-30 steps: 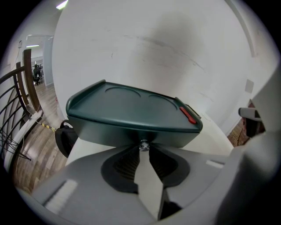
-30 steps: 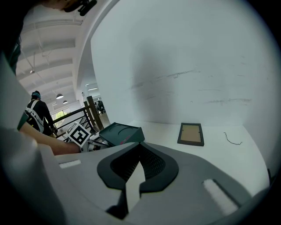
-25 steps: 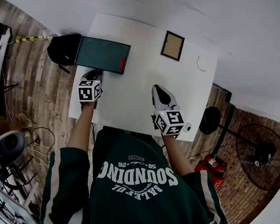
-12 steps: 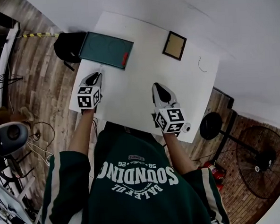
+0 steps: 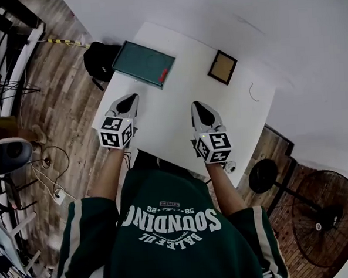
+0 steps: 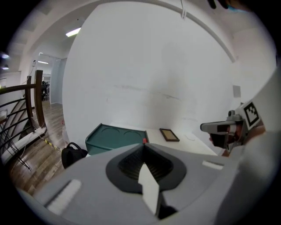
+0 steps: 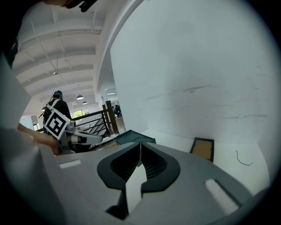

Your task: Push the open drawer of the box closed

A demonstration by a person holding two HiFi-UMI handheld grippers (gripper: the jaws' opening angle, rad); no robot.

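Box (image 5: 141, 62) crosswise, red tab (image 5: 163, 75) rightward

Bare tabletop (image 5: 173, 103) between box (image 5: 143, 63) and frame (image 5: 223, 68)

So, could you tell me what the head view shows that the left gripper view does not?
Only the head view shows the person's green sweatshirt and a floor fan. Only the left gripper view shows a lit ceiling light. Both views show the green box, the picture frame, the black bag, the white table and the right tool.
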